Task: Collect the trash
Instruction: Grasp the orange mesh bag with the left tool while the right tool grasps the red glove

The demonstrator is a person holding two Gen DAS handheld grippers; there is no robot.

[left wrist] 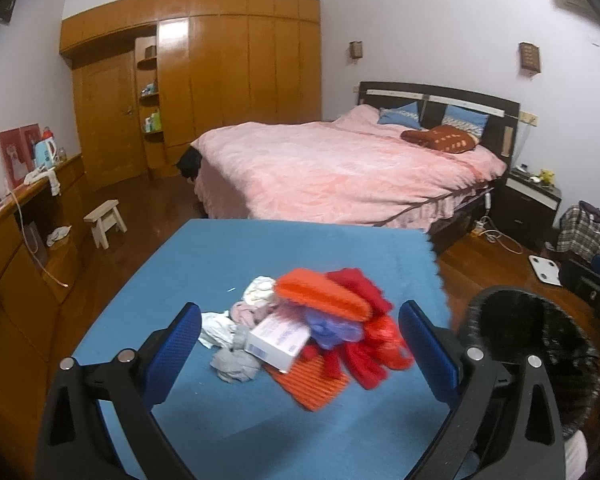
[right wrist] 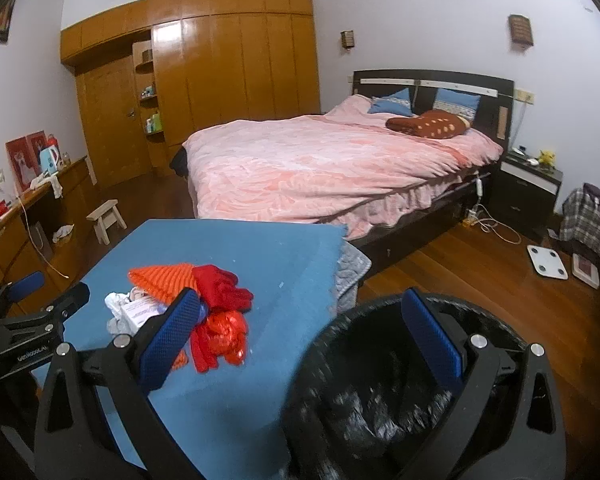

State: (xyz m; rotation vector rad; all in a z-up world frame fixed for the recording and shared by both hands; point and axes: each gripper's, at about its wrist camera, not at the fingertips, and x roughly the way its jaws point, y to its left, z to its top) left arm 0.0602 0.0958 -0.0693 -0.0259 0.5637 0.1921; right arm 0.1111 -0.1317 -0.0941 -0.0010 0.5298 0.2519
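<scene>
My left claw [left wrist: 300, 340] hangs spread wide and holds nothing; the trash pile [left wrist: 300, 328] lies straight ahead between its fingers on the blue table [left wrist: 220, 260], a white box [left wrist: 278, 338] nearest me. My right claw [right wrist: 304, 328] is spread wide too, holding nothing, over the black-lined bin [right wrist: 380, 392], with the pile off to its left.

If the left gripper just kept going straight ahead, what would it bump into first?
Probably the pile of trash on the blue table. The open left gripper points right at it, with the white box nearest its middle. Depth is hard to judge, so that is a guess.
</scene>
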